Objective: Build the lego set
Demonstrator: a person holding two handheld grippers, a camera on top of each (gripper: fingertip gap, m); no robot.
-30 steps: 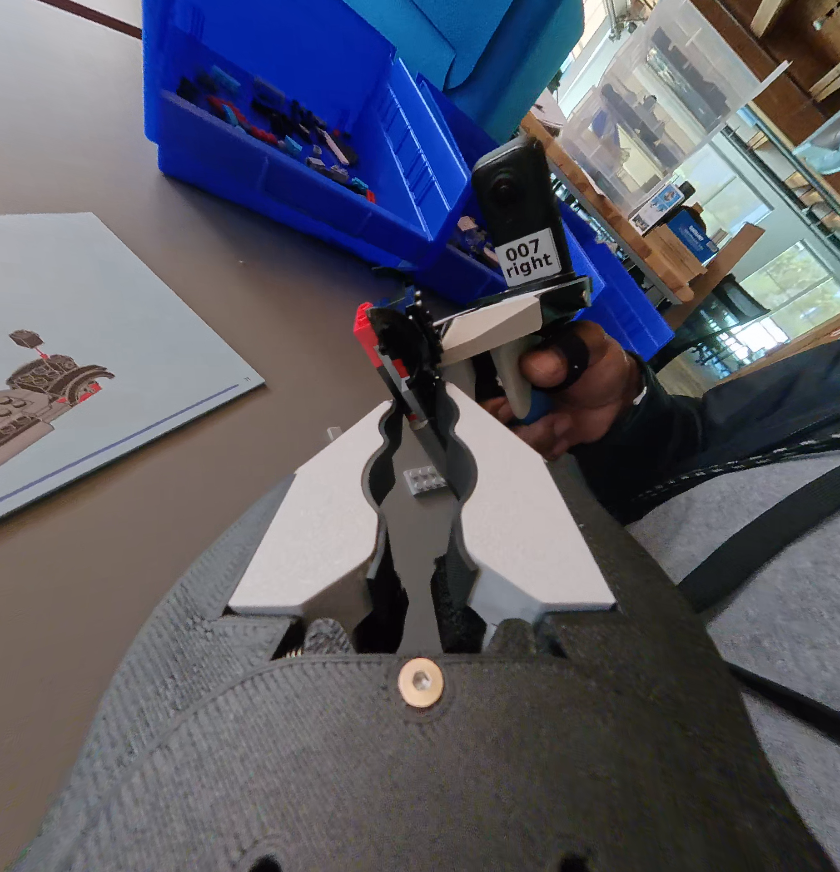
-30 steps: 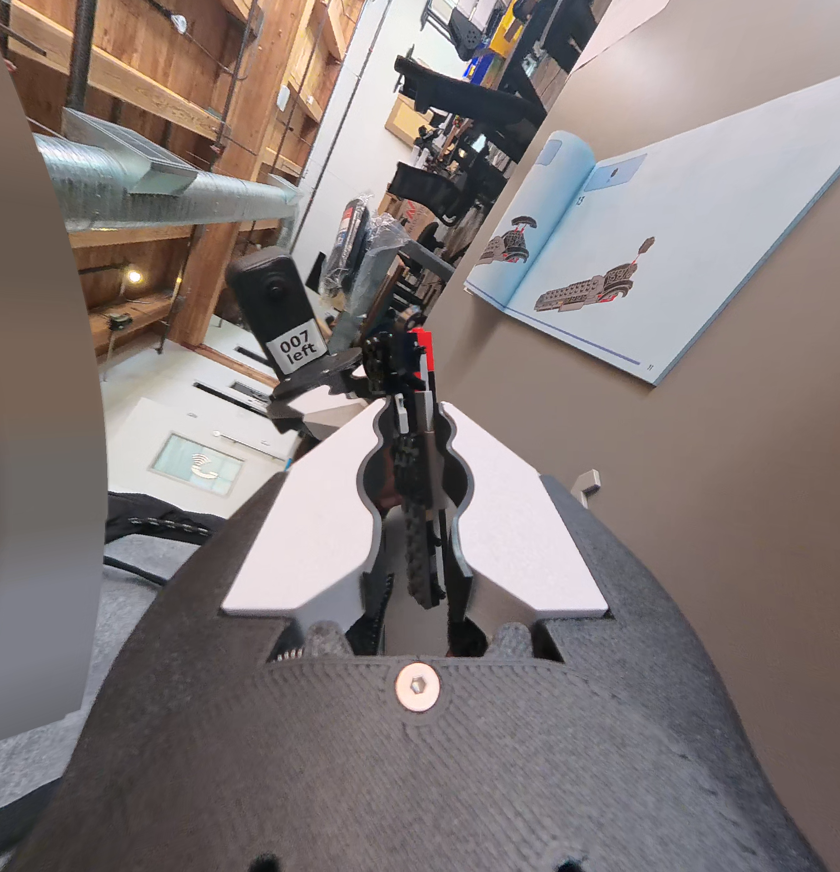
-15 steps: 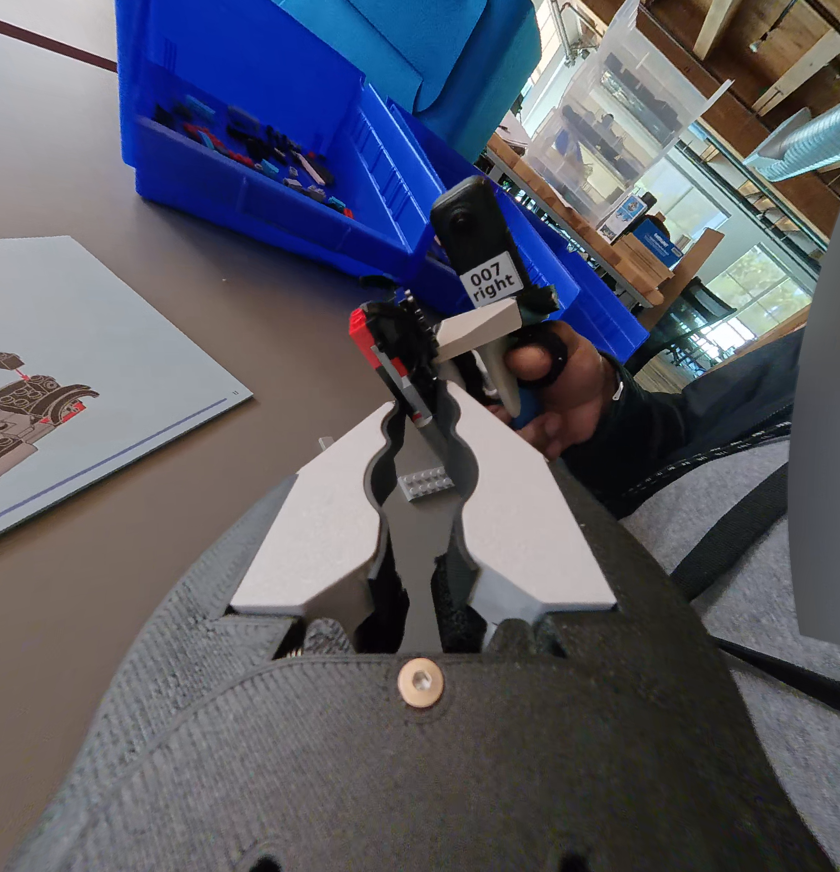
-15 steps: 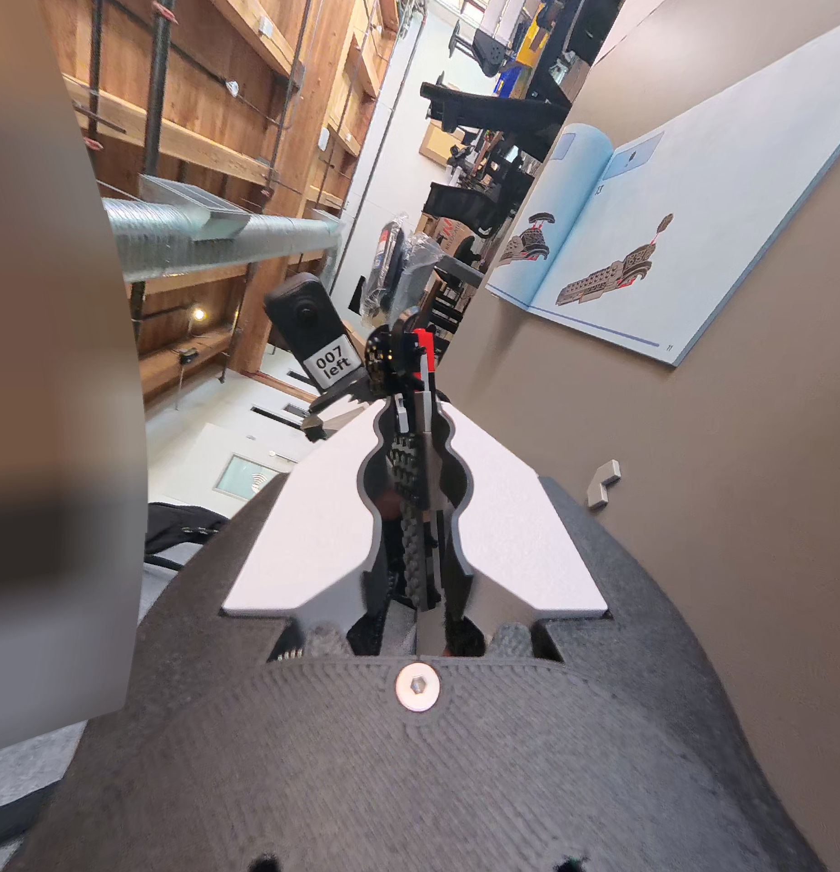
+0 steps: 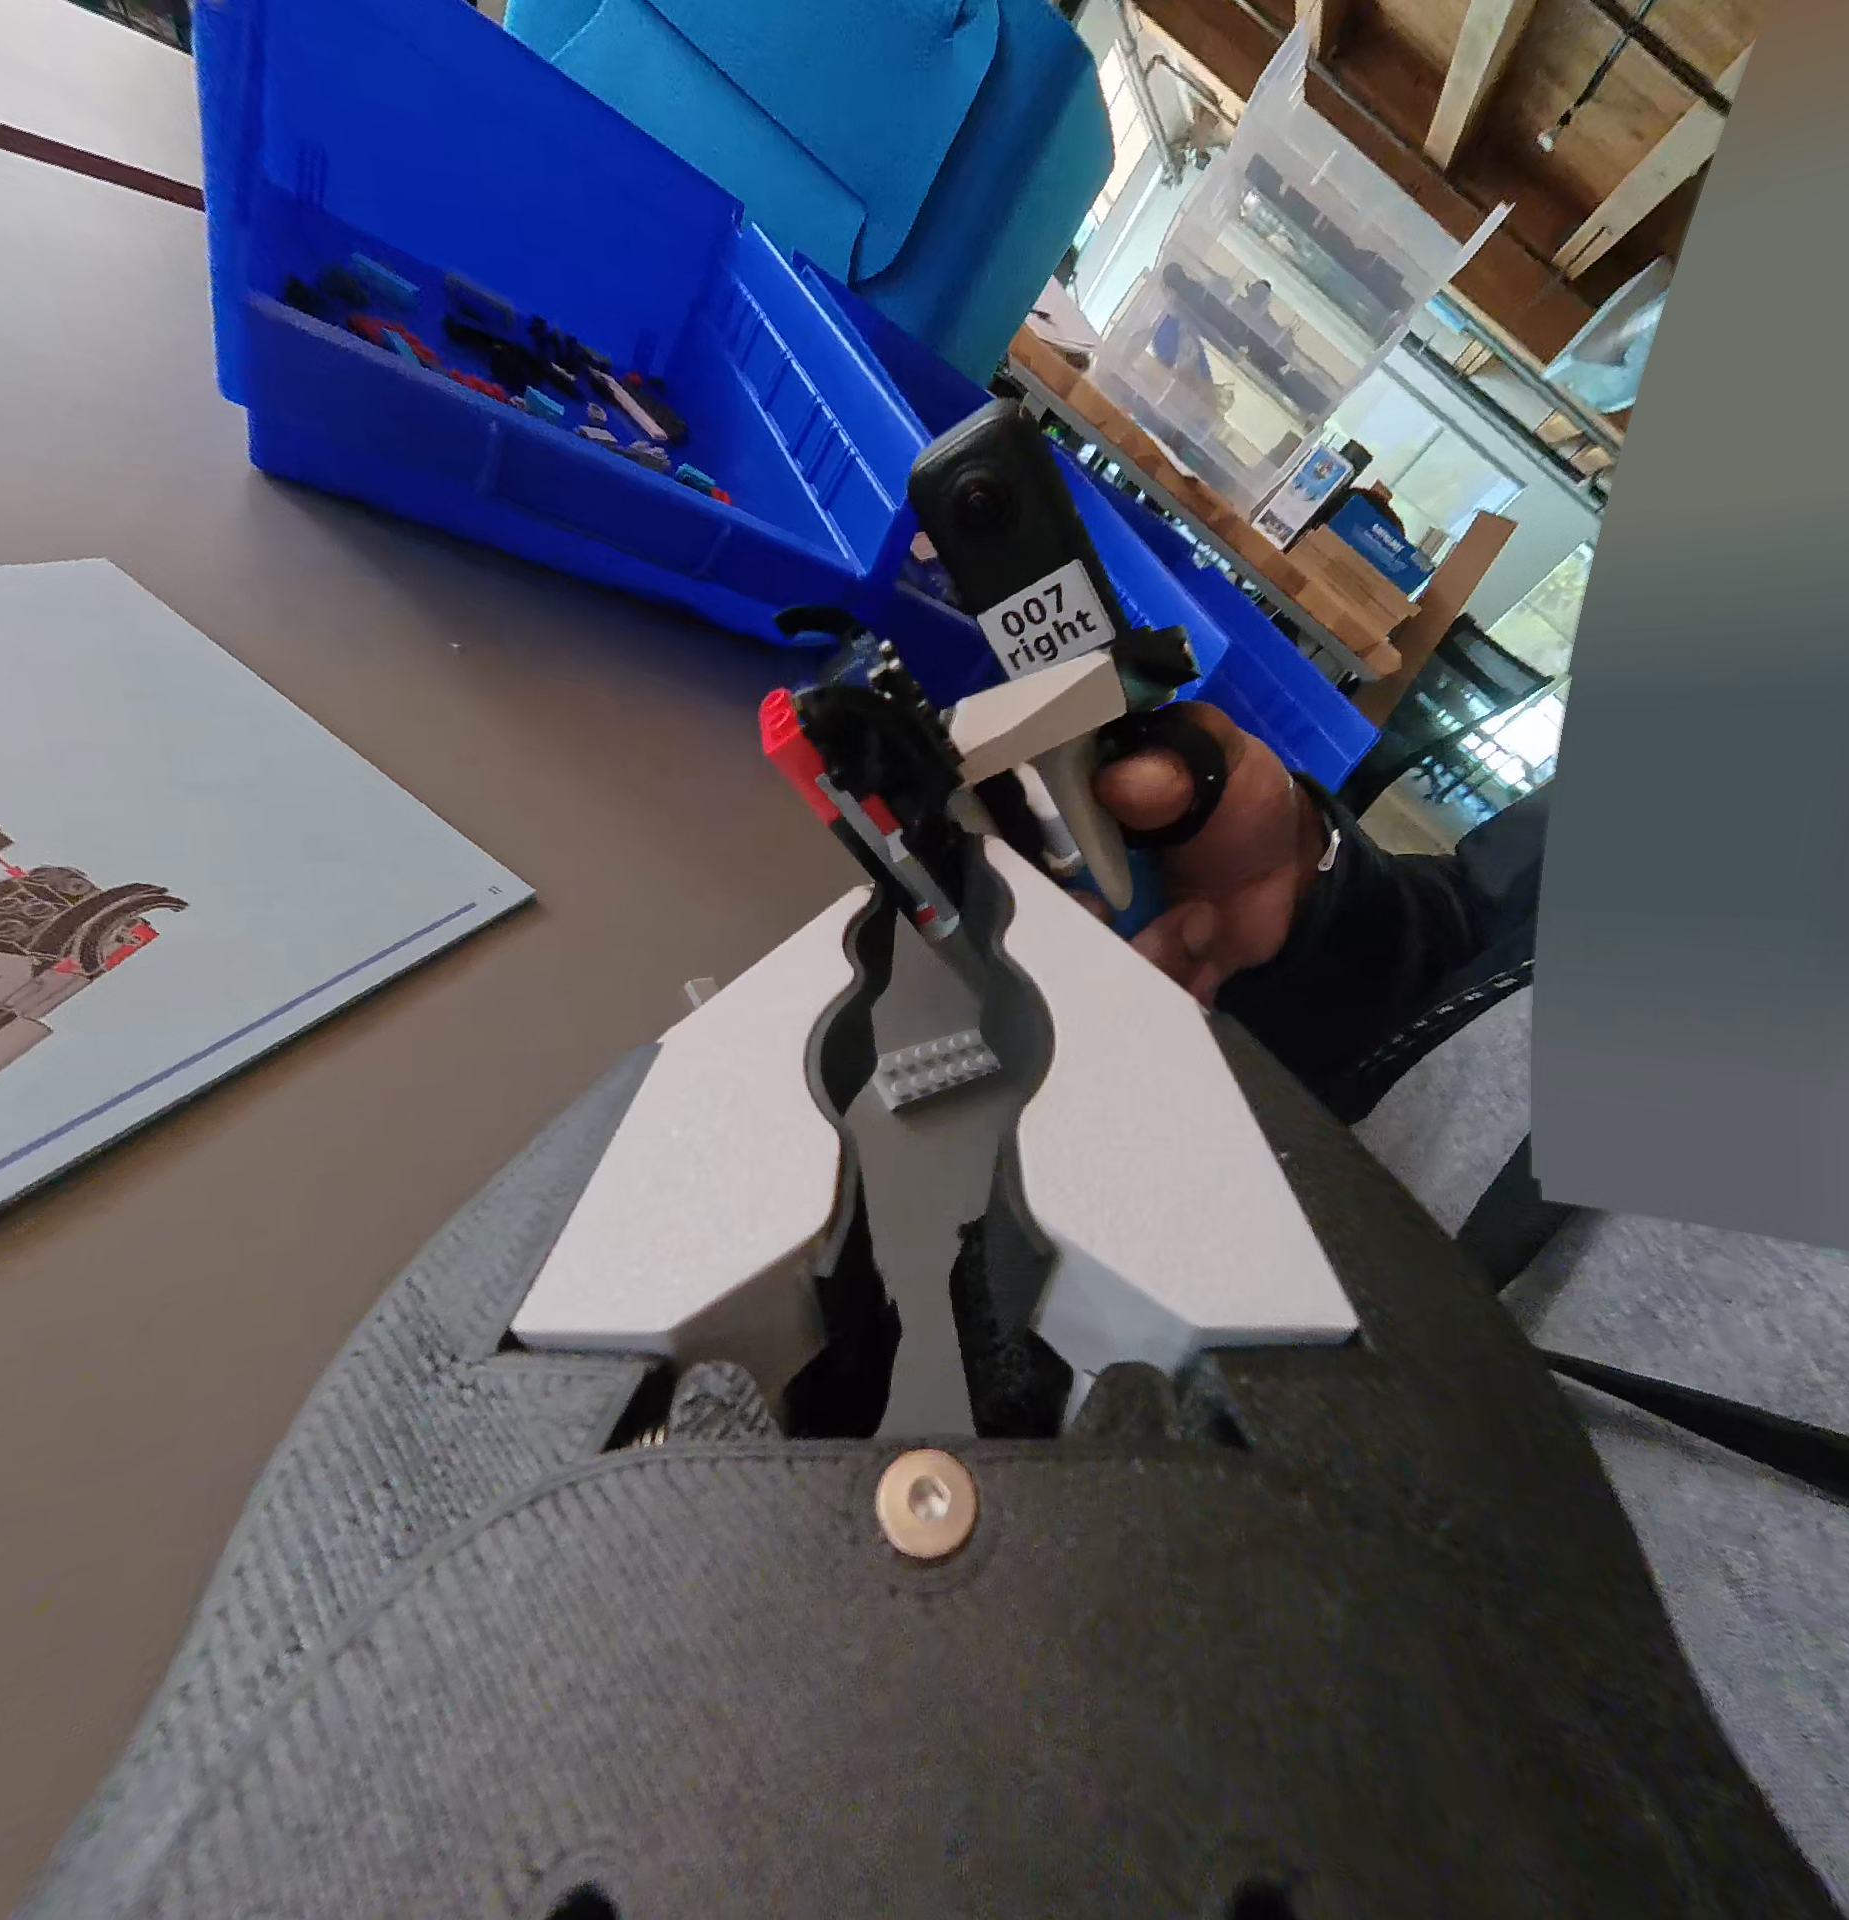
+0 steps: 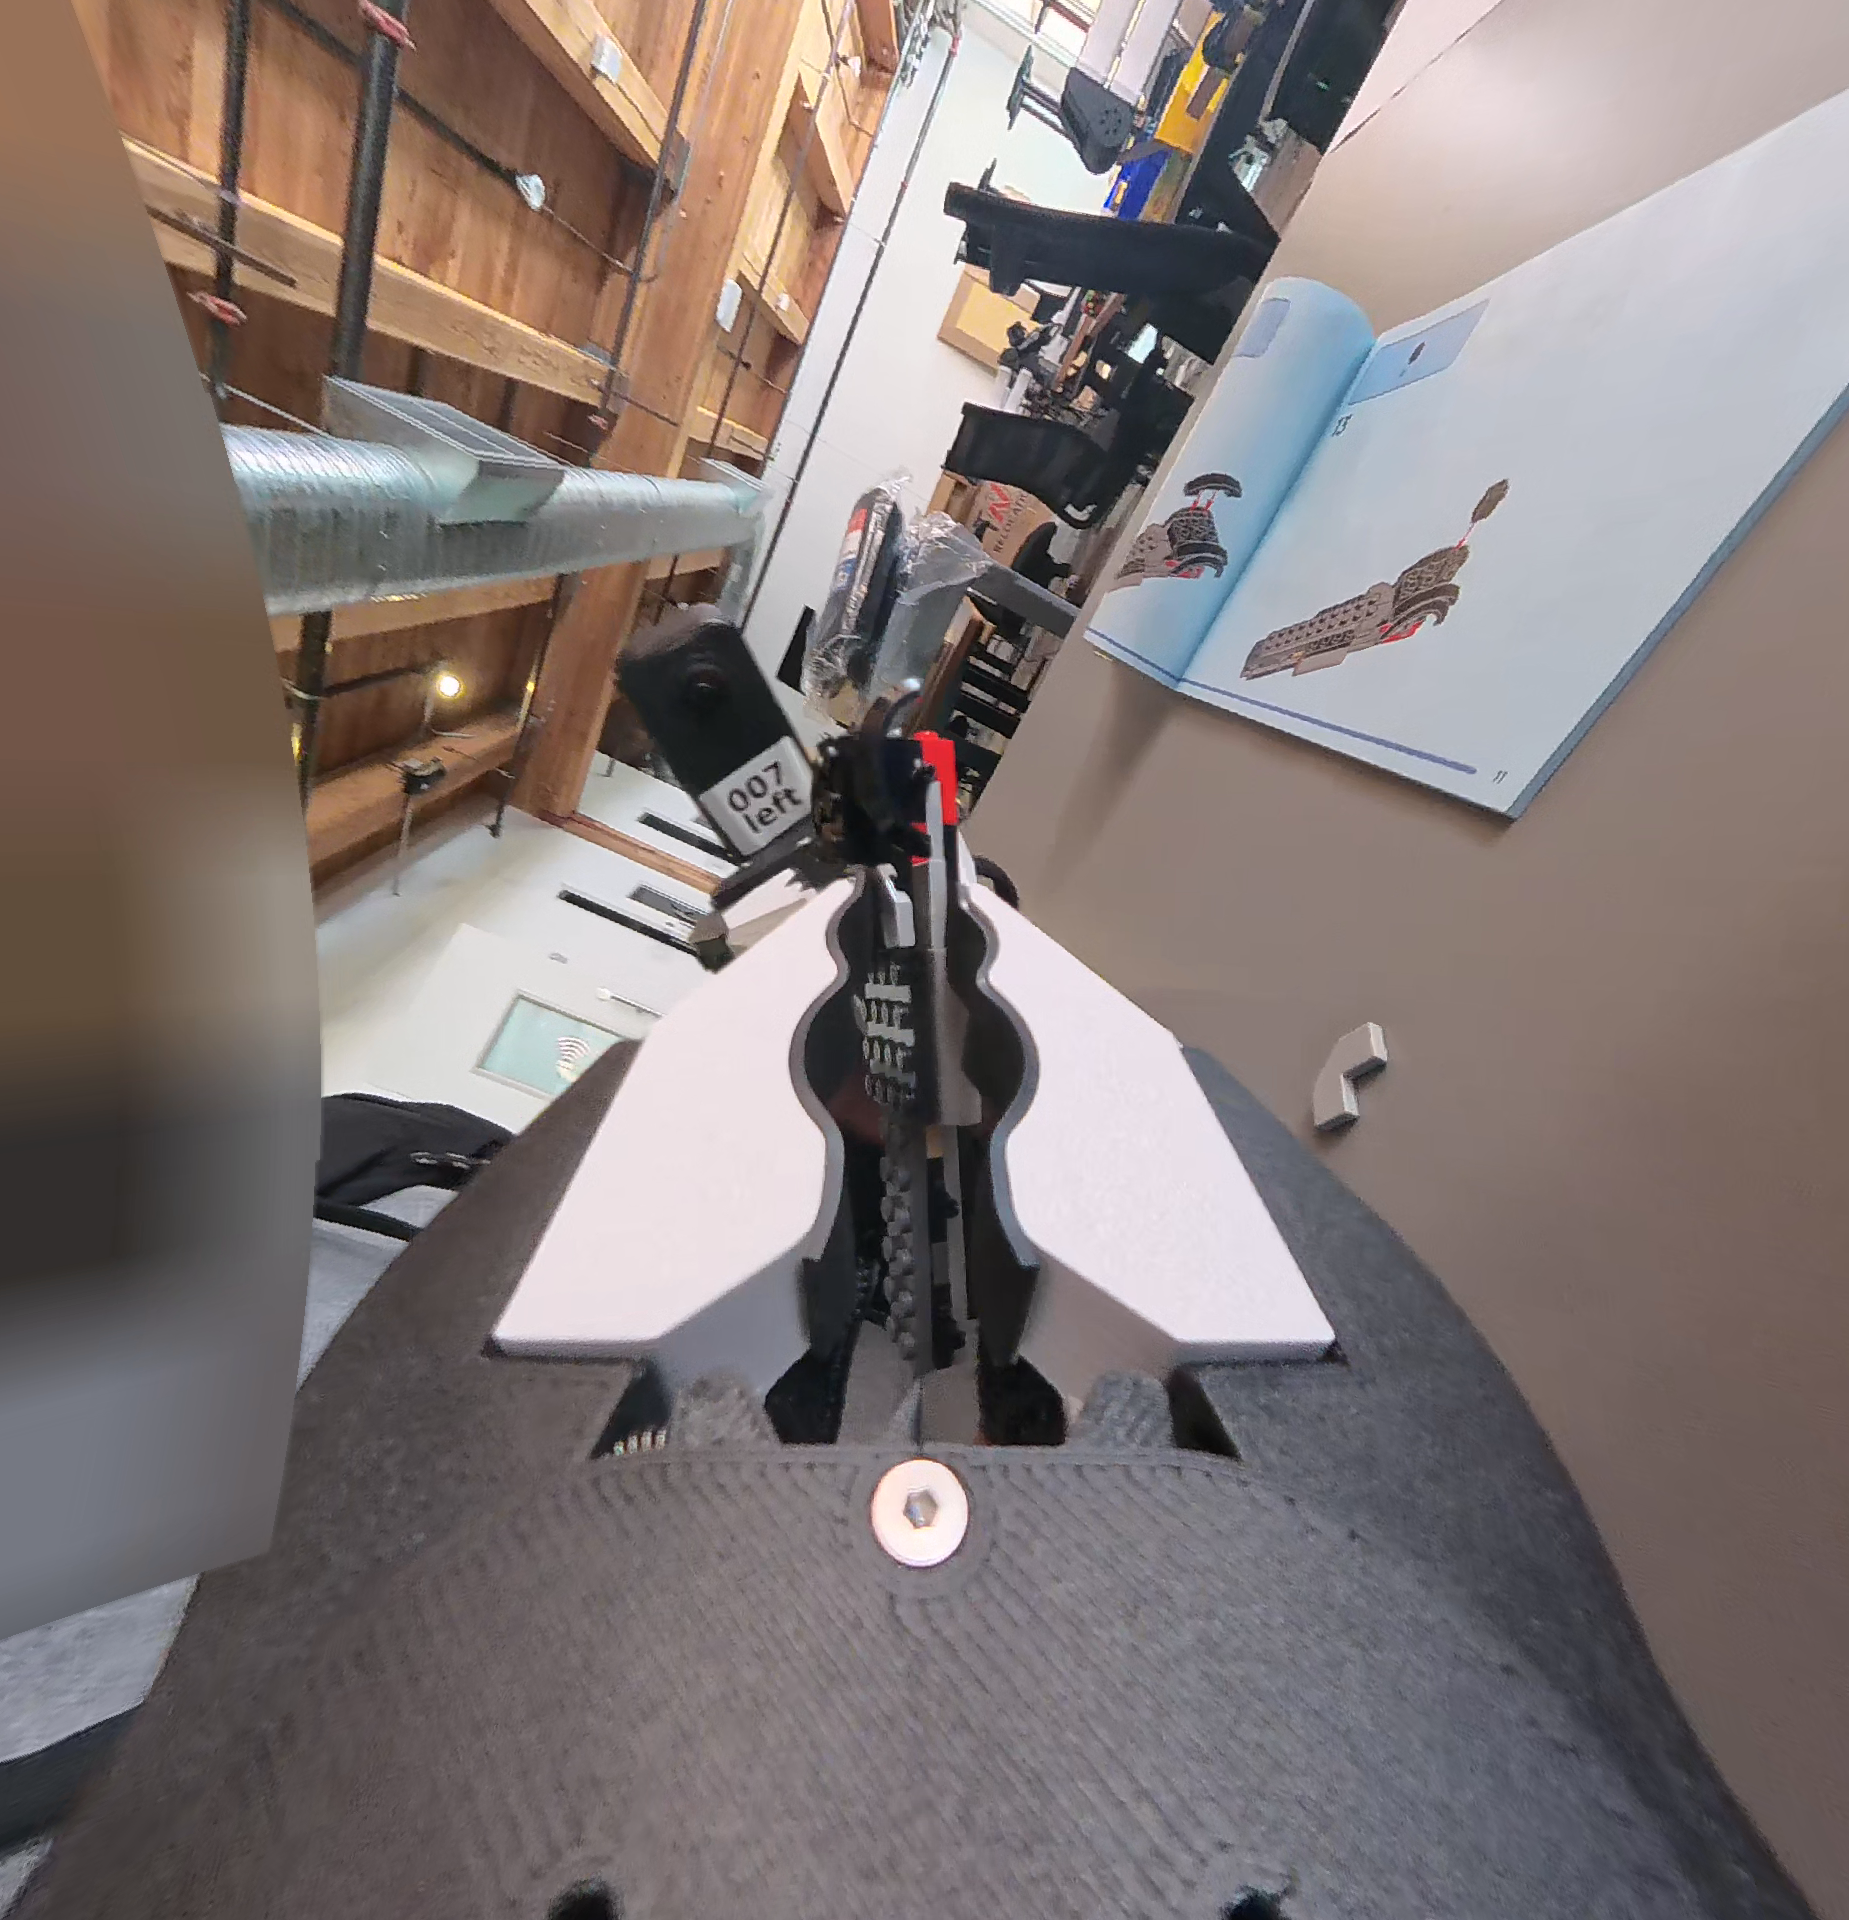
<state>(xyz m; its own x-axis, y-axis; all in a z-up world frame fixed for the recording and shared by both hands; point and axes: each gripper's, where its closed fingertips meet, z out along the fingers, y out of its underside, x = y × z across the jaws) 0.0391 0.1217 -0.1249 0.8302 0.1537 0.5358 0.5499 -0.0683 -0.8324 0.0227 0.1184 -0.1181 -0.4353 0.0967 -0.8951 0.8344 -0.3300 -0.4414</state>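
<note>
A partly built lego model (image 5: 866, 764) of black, grey and red pieces is held in the air over the brown table (image 5: 608, 748). My left gripper (image 5: 925, 906) is shut on its grey end, with a small studded grey plate (image 5: 935, 1065) showing between the fingers. My right gripper (image 5: 967, 753) grips the model from the far side, held by a hand (image 5: 1221, 831). In the right wrist view my right gripper (image 6: 915, 888) is shut on the model (image 6: 899, 1023), seen edge-on. The left gripper (image 6: 759, 899) is just behind it to the left.
An open instruction booklet (image 5: 172, 810) lies on the table at the left; it also shows in the right wrist view (image 6: 1522, 499). Blue bins (image 5: 546, 488) with several loose pieces stand behind. A small grey L-shaped piece (image 6: 1346, 1075) lies on the table near the grippers.
Both grippers stay shut on the model. The pair has shifted and tilted slightly over the table, so the booklet and bins sit a little differently in both views.
</note>
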